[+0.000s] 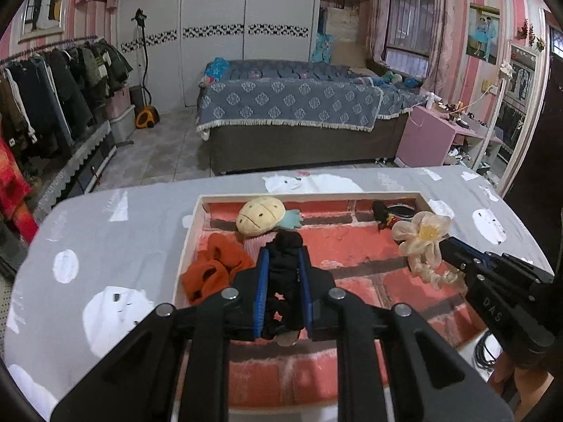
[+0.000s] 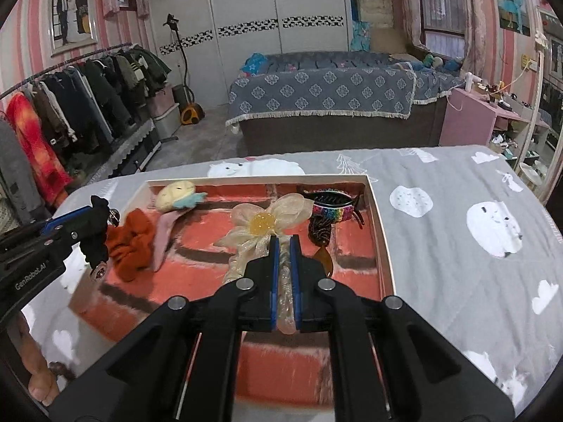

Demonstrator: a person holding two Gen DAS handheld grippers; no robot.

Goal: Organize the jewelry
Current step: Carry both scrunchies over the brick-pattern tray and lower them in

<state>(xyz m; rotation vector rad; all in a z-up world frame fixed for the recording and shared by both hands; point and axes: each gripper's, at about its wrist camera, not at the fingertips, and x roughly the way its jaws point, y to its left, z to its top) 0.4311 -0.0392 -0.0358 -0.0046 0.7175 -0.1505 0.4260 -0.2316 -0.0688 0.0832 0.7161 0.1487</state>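
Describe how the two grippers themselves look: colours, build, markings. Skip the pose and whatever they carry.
Both are matte black with angular linkage arms joined by round silver pins, and blue pads line the inner faces of the fingers. The left gripper carries white "GenRobot.AI" lettering on its side, seen from the right wrist view. The right gripper shows faint embossed letters on its body. A bare hand grips the left handle.

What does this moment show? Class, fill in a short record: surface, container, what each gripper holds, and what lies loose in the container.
surface: table with a grey cloth, white animal prints
container: shallow box, brick-pattern lining
left gripper: shut on black scrunchie
right gripper: shut on cream flower scrunchie
loose in box: orange scrunchie, plush hair clip, rainbow claw clip
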